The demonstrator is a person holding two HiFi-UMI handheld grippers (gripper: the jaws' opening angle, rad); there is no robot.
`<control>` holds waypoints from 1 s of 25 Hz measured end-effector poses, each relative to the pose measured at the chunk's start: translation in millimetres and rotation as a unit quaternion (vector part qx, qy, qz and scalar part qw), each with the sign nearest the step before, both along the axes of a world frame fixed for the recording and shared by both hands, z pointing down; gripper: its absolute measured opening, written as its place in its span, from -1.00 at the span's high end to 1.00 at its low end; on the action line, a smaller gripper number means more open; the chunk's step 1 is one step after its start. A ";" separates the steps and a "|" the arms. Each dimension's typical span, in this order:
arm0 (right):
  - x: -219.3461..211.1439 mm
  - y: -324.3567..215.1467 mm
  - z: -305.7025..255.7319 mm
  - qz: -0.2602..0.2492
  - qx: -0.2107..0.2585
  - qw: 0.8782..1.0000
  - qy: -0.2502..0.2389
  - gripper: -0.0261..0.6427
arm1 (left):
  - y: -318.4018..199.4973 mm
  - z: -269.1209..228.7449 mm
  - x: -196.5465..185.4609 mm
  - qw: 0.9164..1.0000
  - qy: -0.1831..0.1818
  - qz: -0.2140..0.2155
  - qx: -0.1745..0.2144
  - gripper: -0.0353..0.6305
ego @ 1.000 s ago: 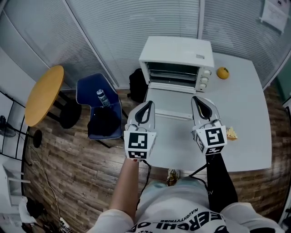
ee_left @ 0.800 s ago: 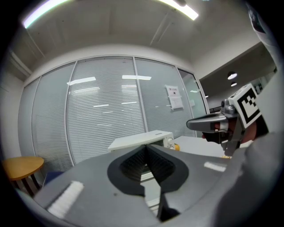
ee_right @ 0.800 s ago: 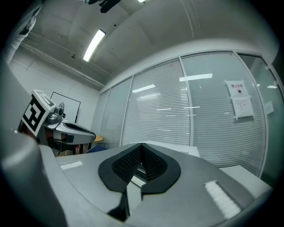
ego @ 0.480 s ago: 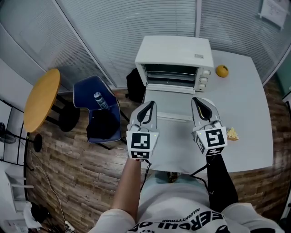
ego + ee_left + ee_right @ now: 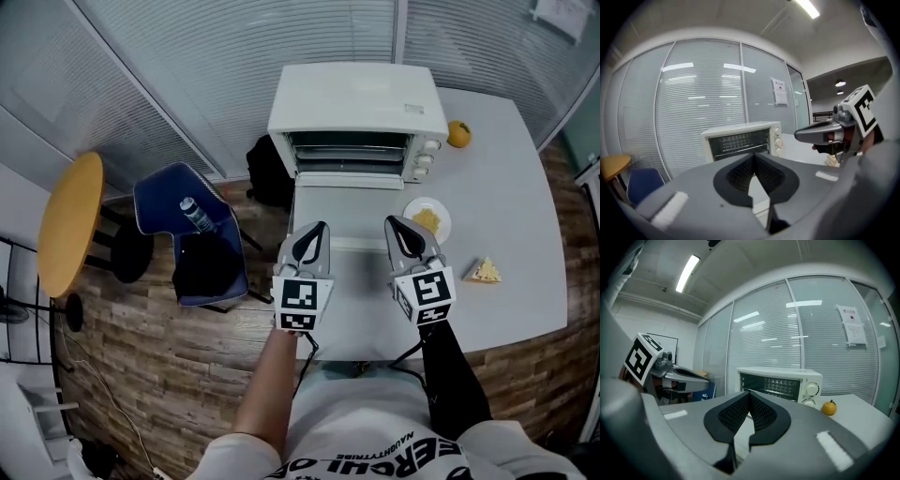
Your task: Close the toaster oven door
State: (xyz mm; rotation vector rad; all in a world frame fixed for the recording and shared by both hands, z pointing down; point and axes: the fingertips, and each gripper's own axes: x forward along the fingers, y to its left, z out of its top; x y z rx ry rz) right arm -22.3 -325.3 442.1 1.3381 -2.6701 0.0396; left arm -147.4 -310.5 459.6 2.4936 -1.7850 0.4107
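Slatted blinds behind glass [image 5: 234, 56] back the scene; wood-plank floor [image 5: 141, 375] below. White table [image 5: 506, 187] stands against the glass. Well off its left side: a round yellow table [image 5: 67, 225], then a blue chair [image 5: 155, 202].

White toaster oven [image 5: 356, 108] sits at the table's back left corner, its door [image 5: 342, 216] dropped flat toward the person, the rack exposed.

Left gripper [image 5: 314, 230] and right gripper [image 5: 401, 225] hover side by side at the door's front edge, apart from each other. Each has its jaws pressed together at the tips, with nothing between.

Small plate [image 5: 412, 208] with yellow food lies just right of the door; a pale wedge [image 5: 486, 272] nearer the front; an orange fruit [image 5: 458, 134] beside the oven's knobs. Bottle [image 5: 195, 216] on the chair.
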 end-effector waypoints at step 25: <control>-14.7 26.3 198.5 0.028 -0.203 0.978 0.049 0.92 | 13.5 188.8 10.8 0.981 0.000 0.074 -0.177 0.73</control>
